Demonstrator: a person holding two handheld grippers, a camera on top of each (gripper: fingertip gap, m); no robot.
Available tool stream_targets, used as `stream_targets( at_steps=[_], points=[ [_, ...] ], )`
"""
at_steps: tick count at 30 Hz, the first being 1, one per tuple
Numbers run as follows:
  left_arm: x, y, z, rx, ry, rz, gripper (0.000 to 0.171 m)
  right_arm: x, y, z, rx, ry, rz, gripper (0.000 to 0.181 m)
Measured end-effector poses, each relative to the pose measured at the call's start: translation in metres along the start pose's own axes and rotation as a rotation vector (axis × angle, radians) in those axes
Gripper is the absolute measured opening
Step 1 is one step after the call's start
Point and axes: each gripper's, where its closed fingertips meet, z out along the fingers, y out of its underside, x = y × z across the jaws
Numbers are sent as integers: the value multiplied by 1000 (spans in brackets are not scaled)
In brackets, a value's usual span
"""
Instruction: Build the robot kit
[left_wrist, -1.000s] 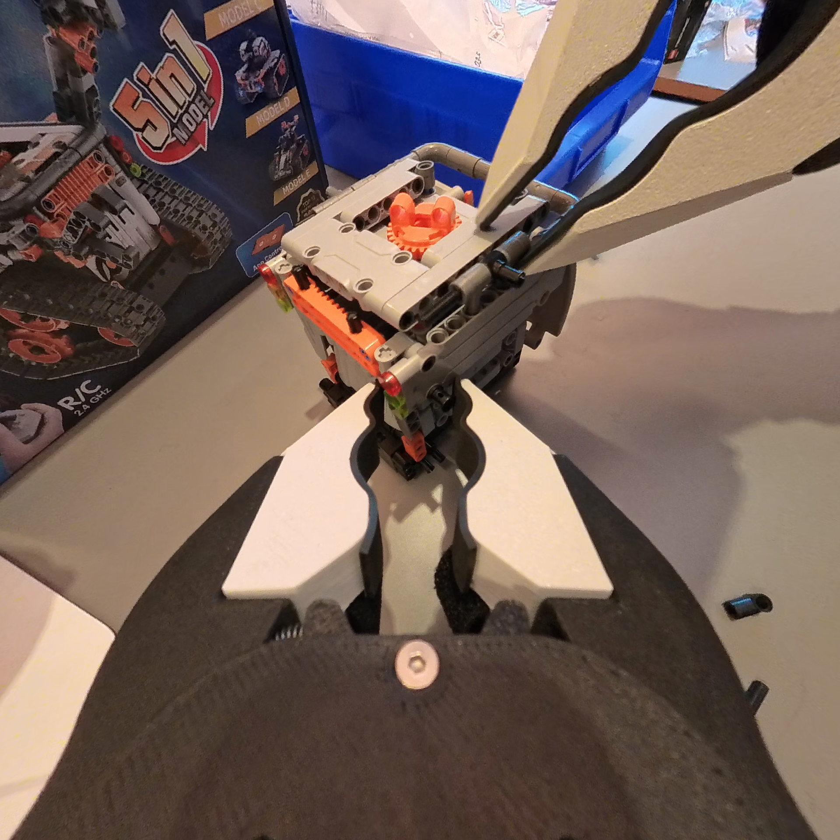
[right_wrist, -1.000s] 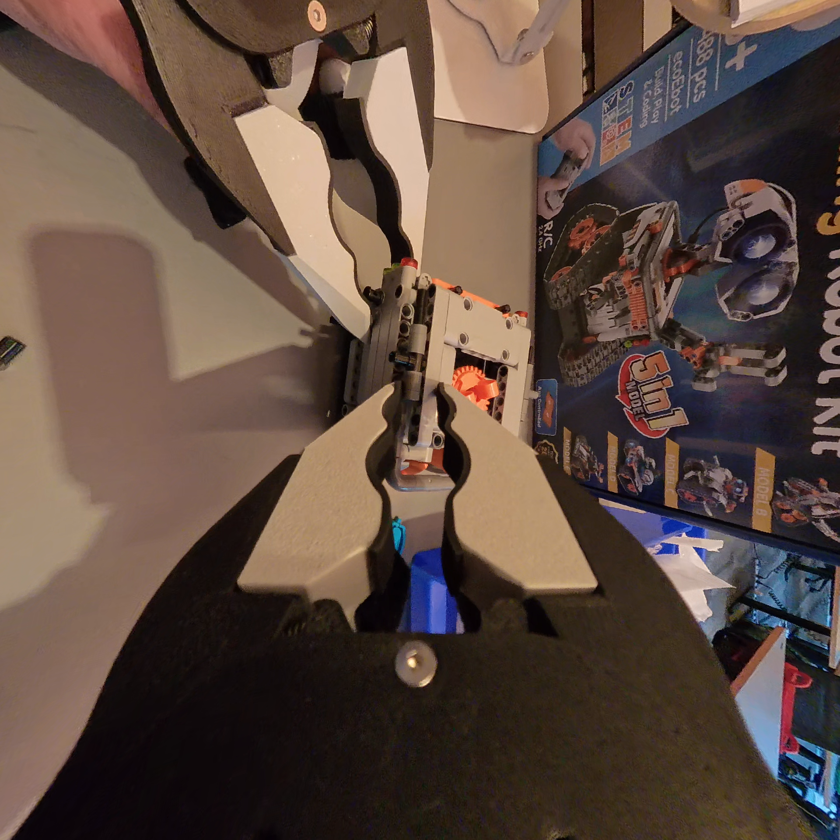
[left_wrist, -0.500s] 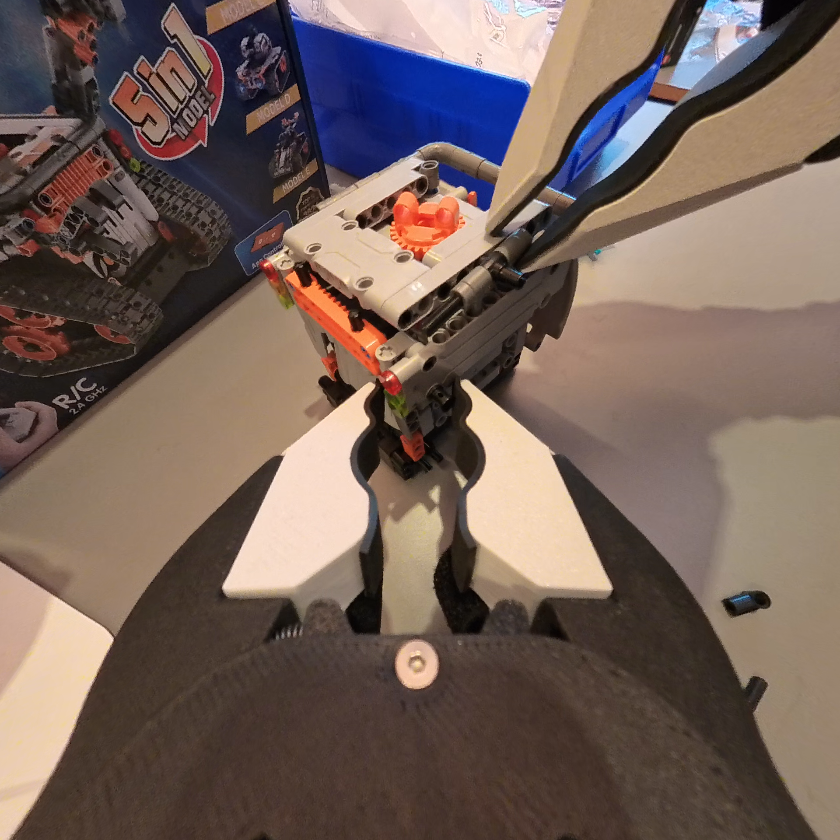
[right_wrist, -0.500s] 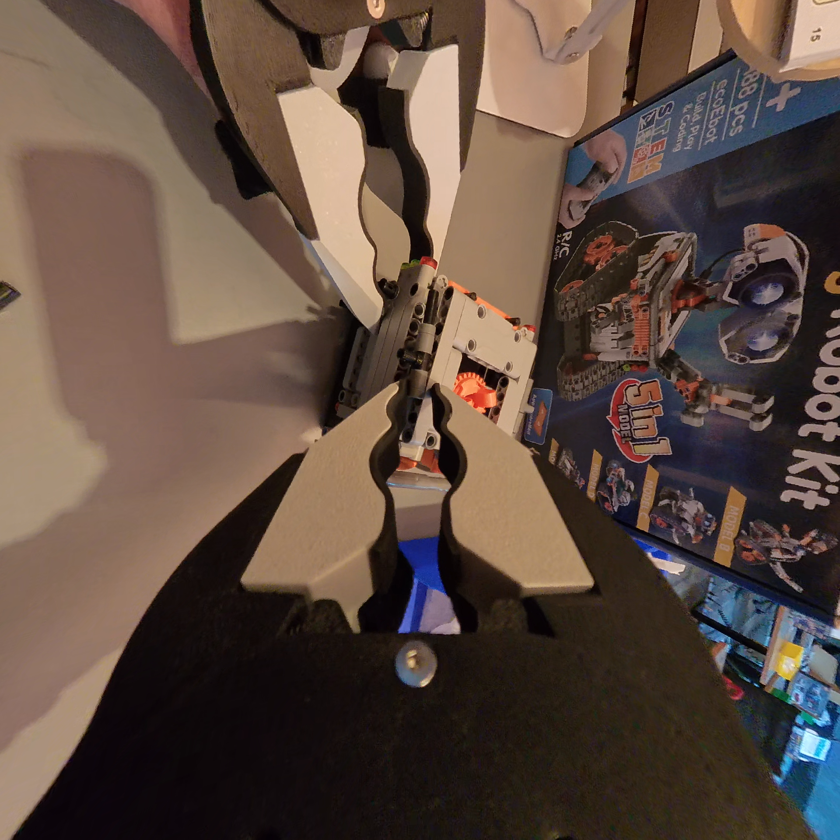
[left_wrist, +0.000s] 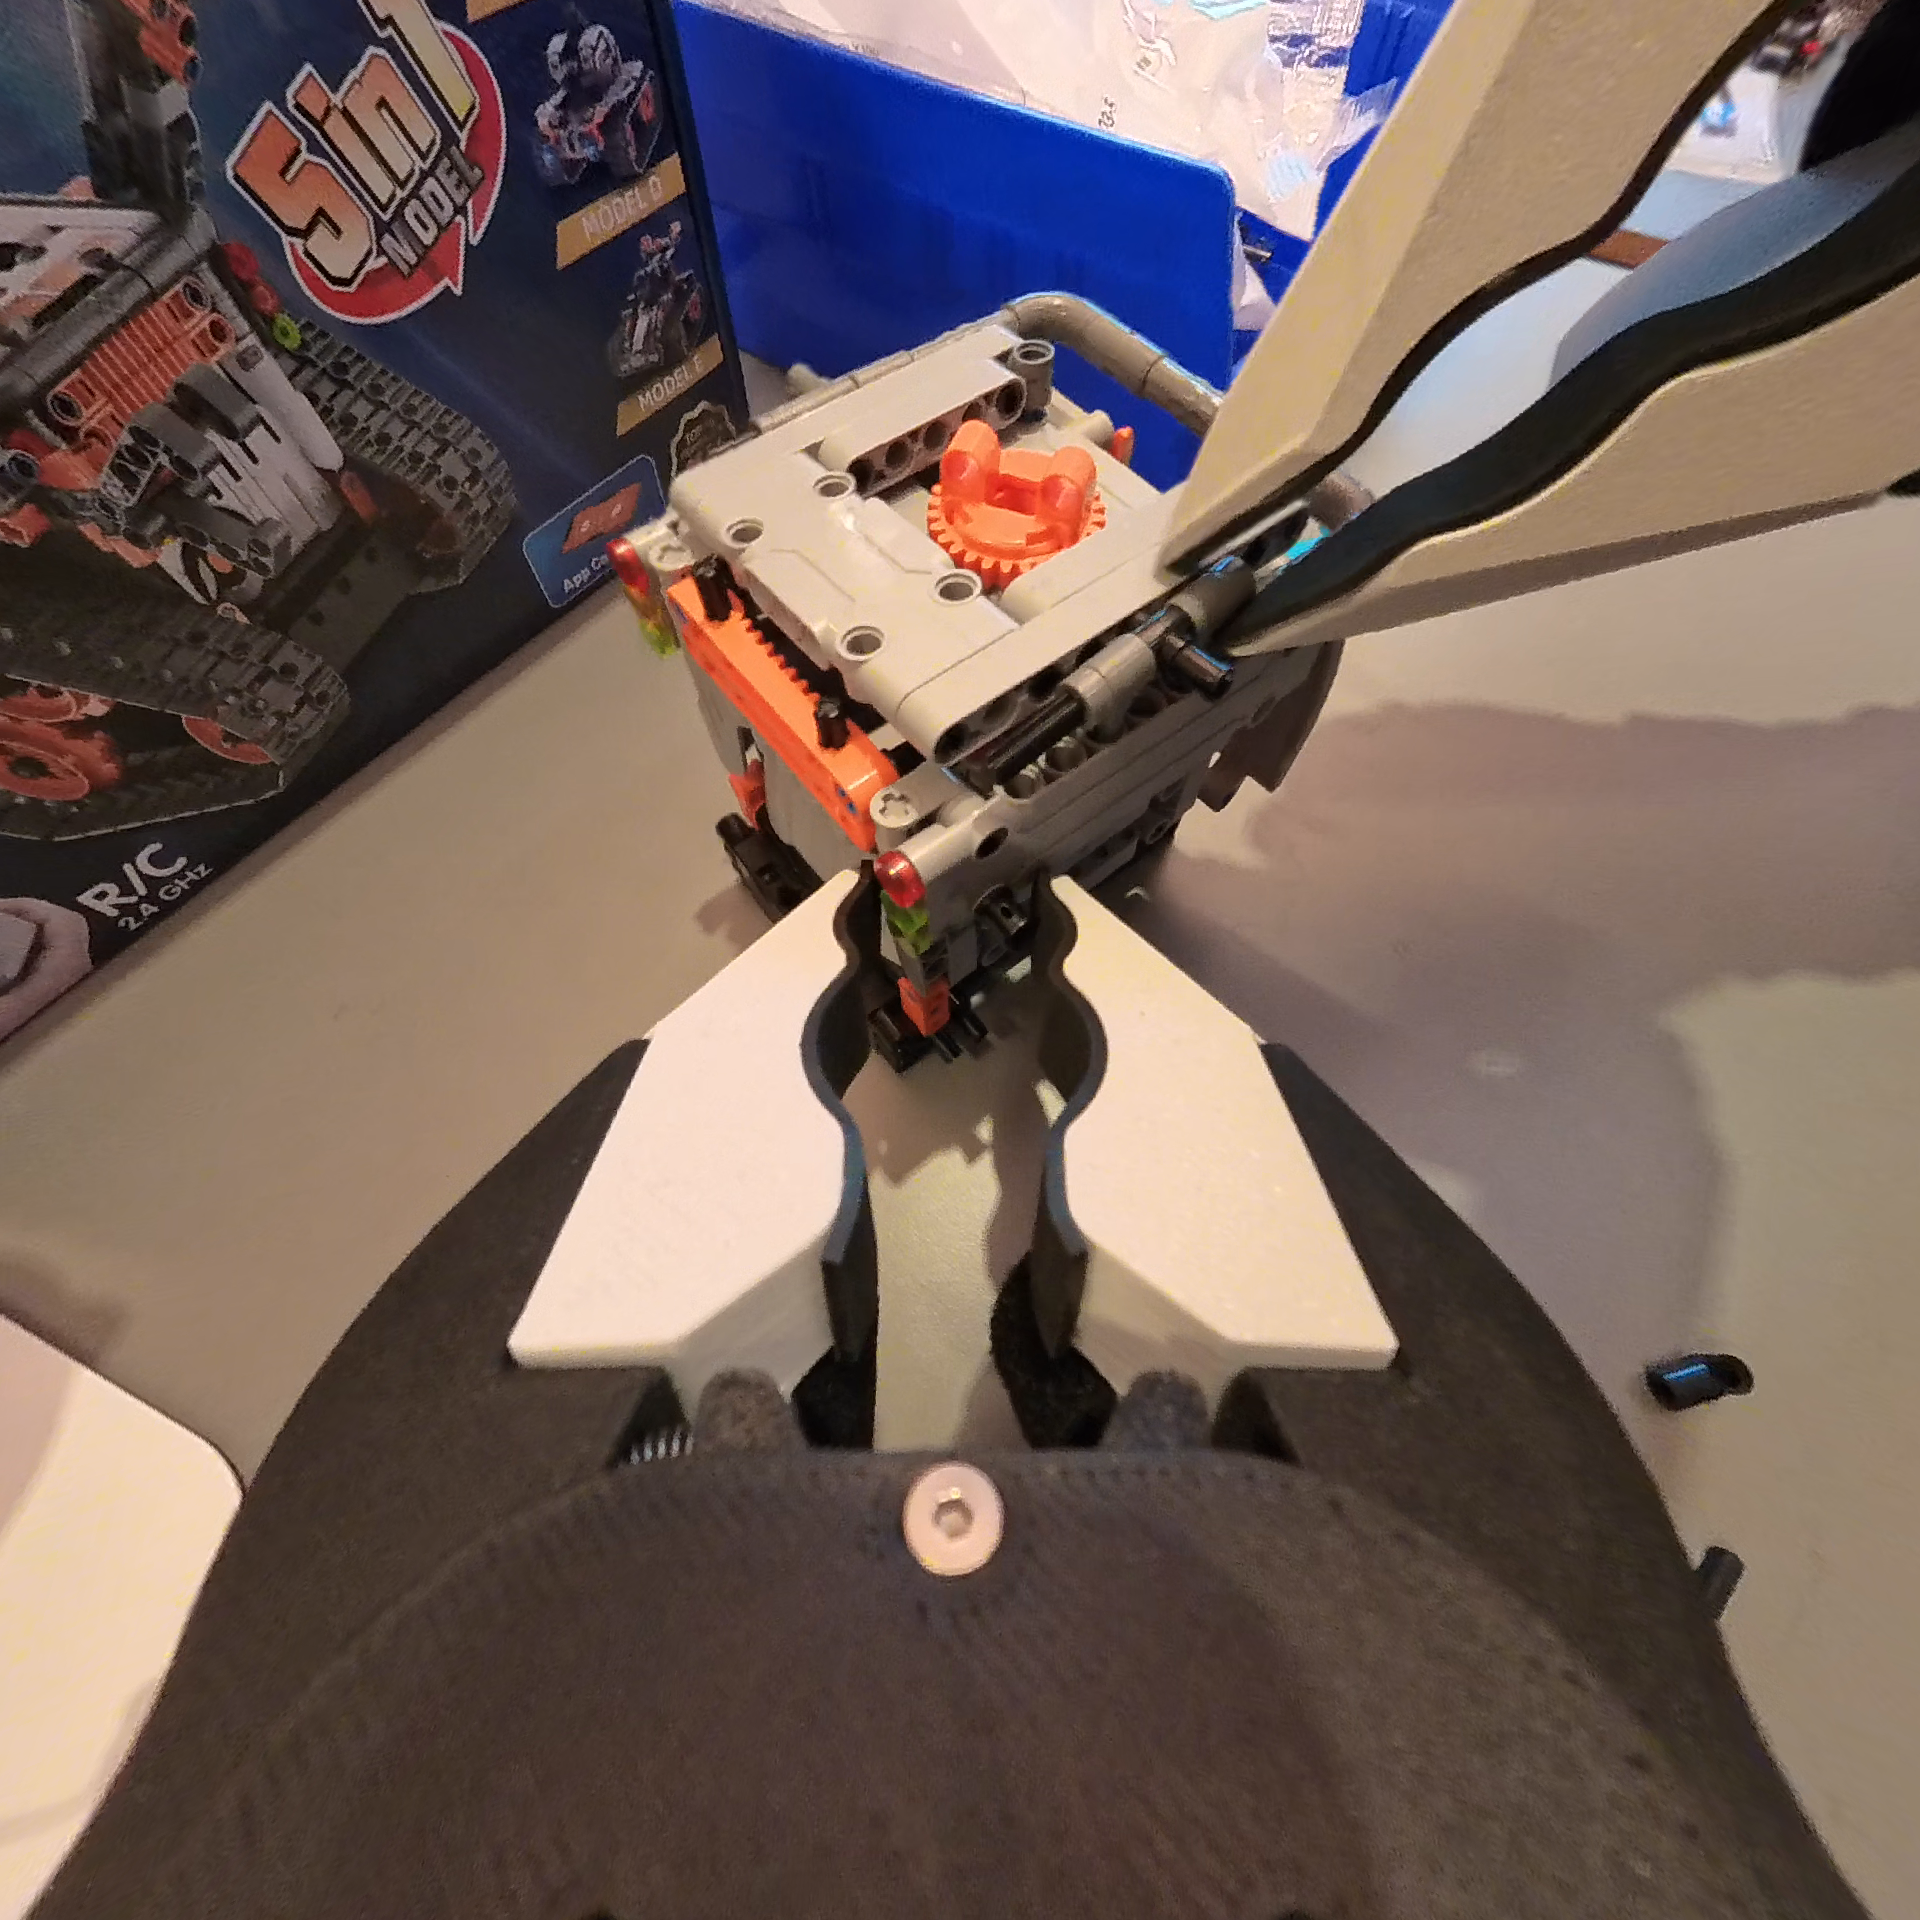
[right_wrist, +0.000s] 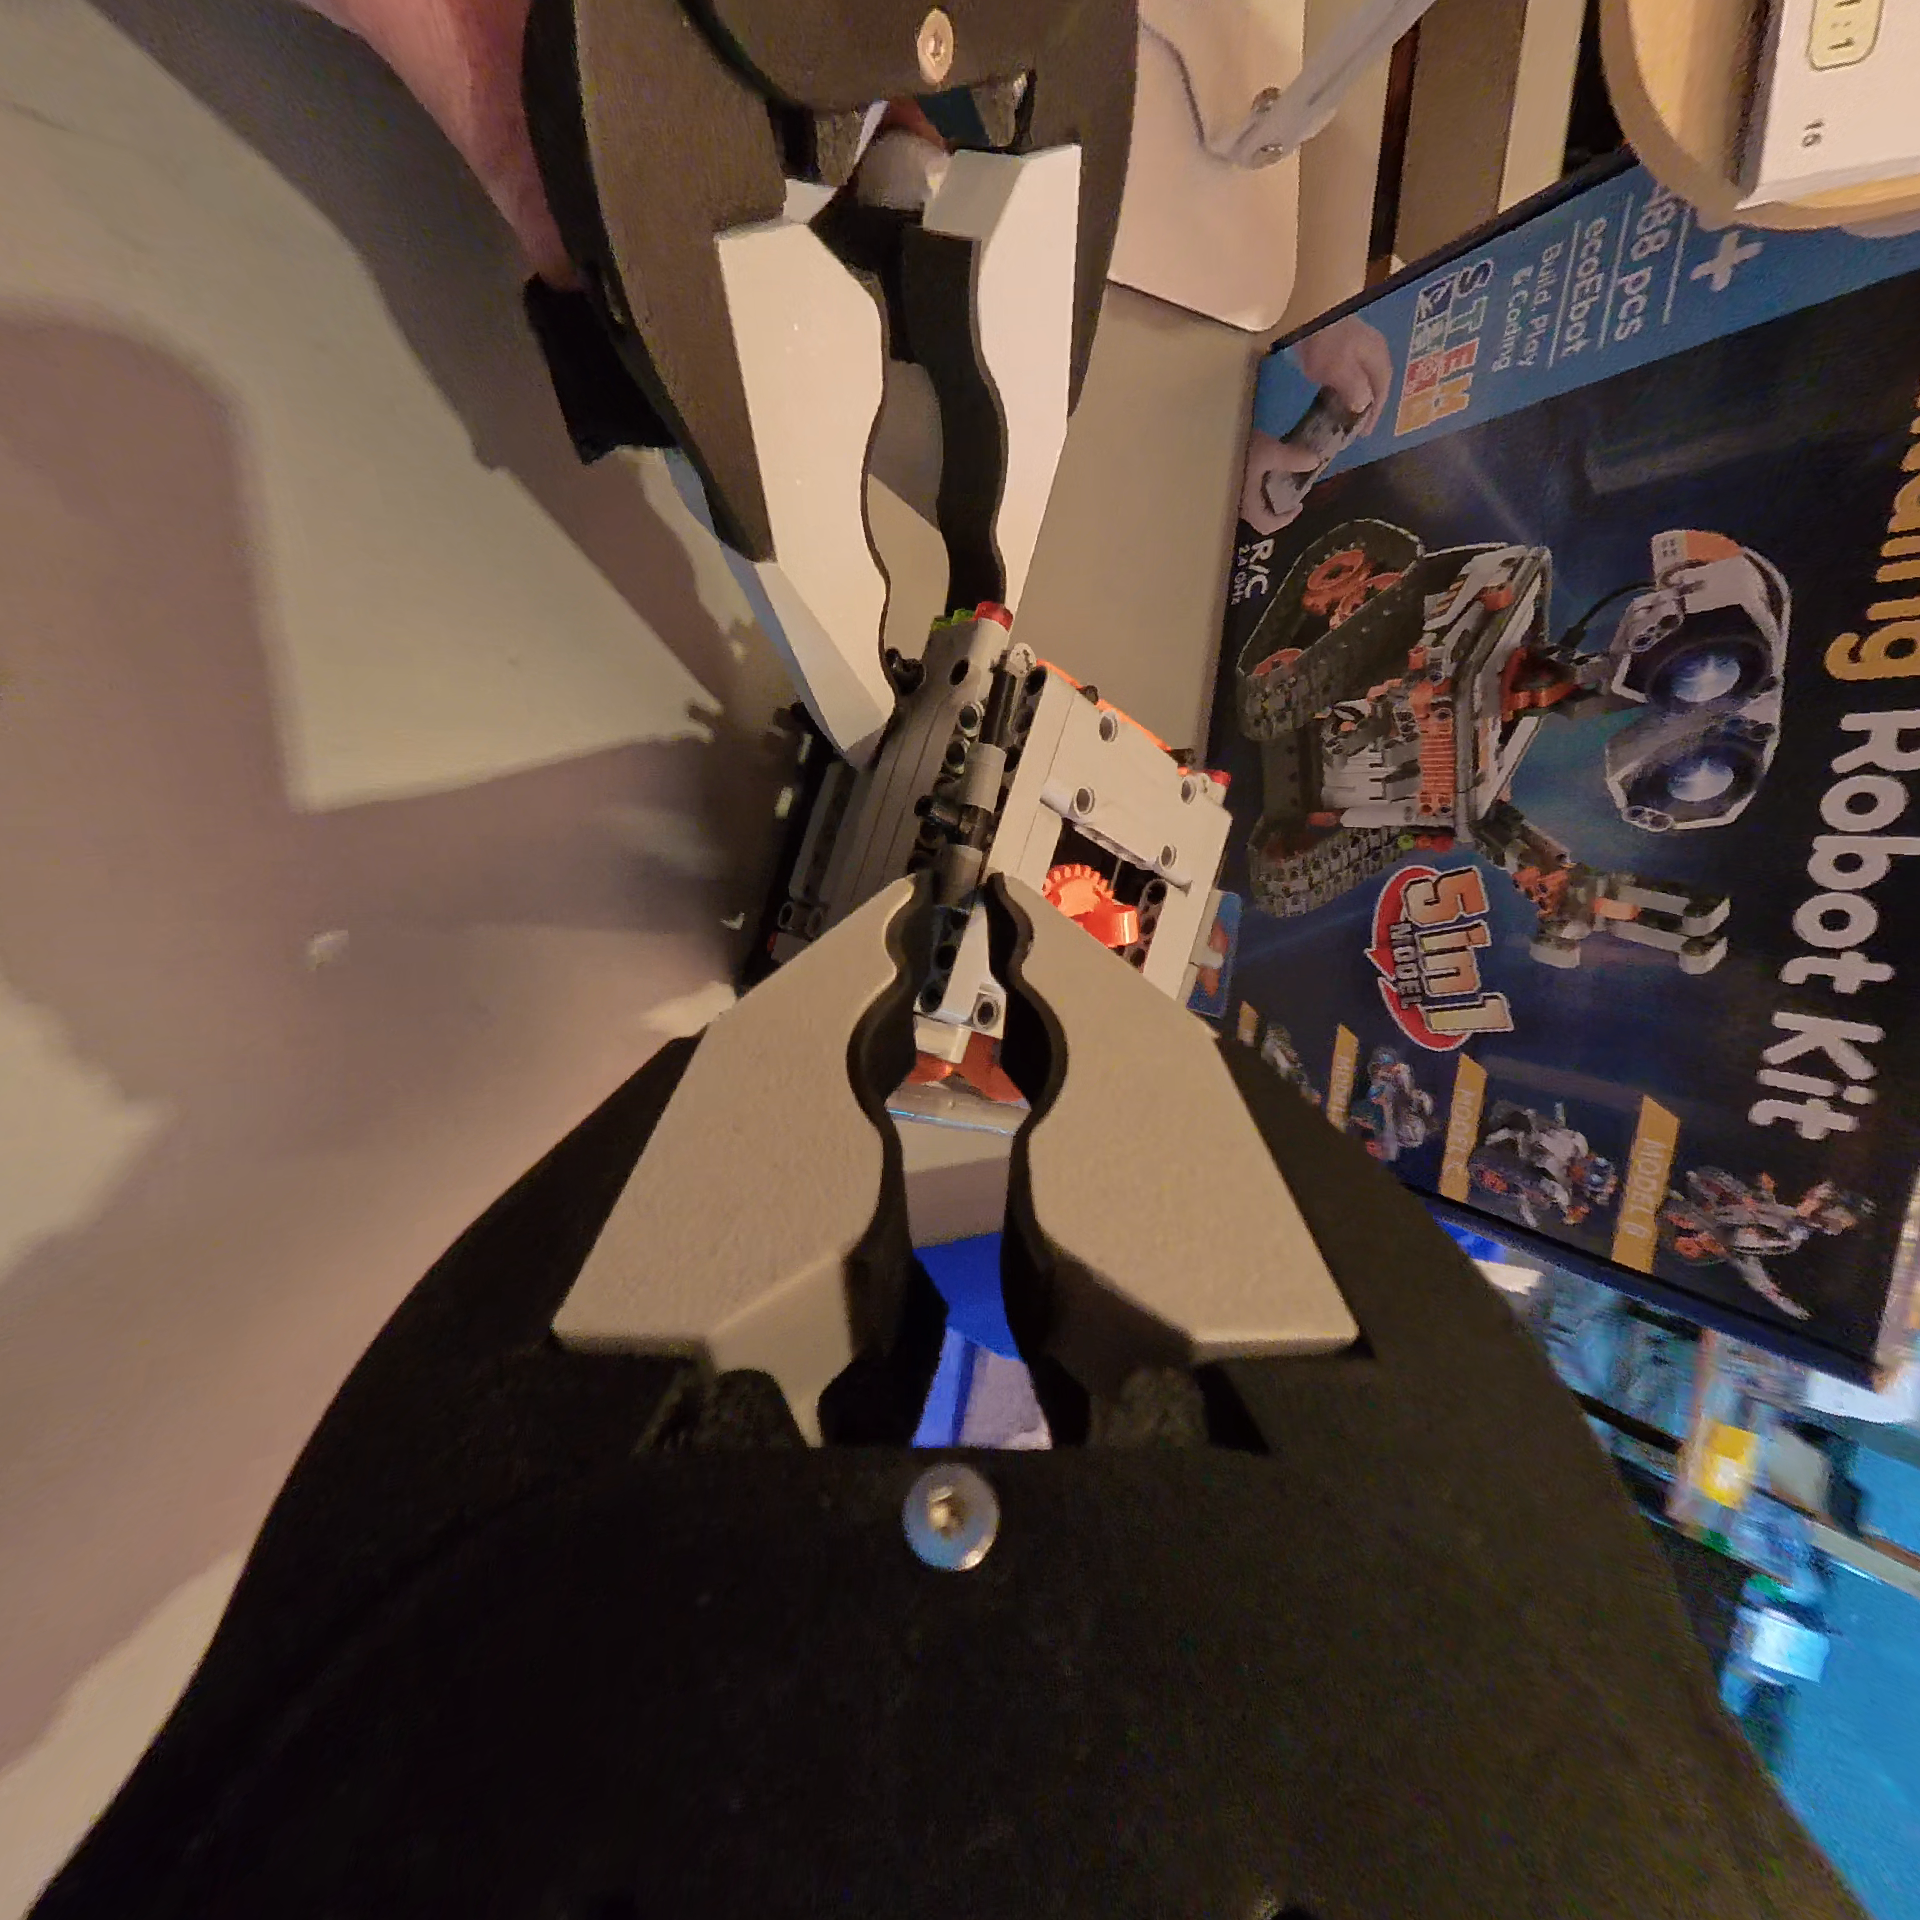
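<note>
- The left hand-held gripper (left_wrist: 951, 914) is closed narrowly on the lower front corner of the grey-and-orange plastic brick-built block model (left_wrist: 935, 634), steadying it on the pale grey tabletop (left_wrist: 364, 987).
- The right hand-held gripper (right_wrist: 956, 914) pinches a dark pin row on the model's far top edge, nearly closed.
- To do well: I judge the left grip should stay firm and low while the right works squarely along the pin axis, without twisting.
- A small black loose pin (left_wrist: 1699, 1380) lies well apart, right of the left hand-held gripper.

The brick model's (left_wrist: 935, 644) base is hidden behind the left gripper's (left_wrist: 951, 914) fingertips, and shelf clutter (right_wrist: 1745, 1558) right of the right gripper (right_wrist: 956, 904) is blurred, perhaps boxes.
</note>
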Motion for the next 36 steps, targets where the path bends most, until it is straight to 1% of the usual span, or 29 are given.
stream_targets(
  at_steps=[2, 3, 6, 10, 13, 16, 18, 25, 30, 33, 36],
  points=[
    [-2, 0, 0, 6, 6, -9, 25, 0, -4, -1, 64, -78, 129, 5],
    [-3, -1, -1, 13, 13, -13, 25, 3, -3, -1, 65, -83, 154, 3],
    [-5, -2, 0, 6, 12, -9, 25, 4, -3, 1, 40, -78, 121, 3],
    [-4, -2, 0, 9, 14, -8, 25, 4, -2, 0, 67, -123, 166, 3],
    [-5, -2, 0, 4, 13, -10, 25, 3, -3, 1, 79, -120, 165, 2],
    [-4, -2, 1, 7, 13, -12, 25, 4, -2, 0, 88, -141, 208, 2],
    [-3, -4, 0, 12, 12, -4, 25, 5, -2, -2, 78, -125, 185, 2],
    [-2, -7, -1, 27, 25, -16, 25, 9, -1, -7, 78, -99, 207, 2],
    [-4, -9, -5, 38, 35, -37, 25, 11, -2, -4, 68, -86, 208, 13],
    [-4, -11, -6, 43, 37, -35, 25, 16, -1, -2, 67, -70, 226, 11],
    [-3, -11, -7, 40, 32, -31, 25, 18, -1, -1, 77, -106, 264, 9]
  ],
)
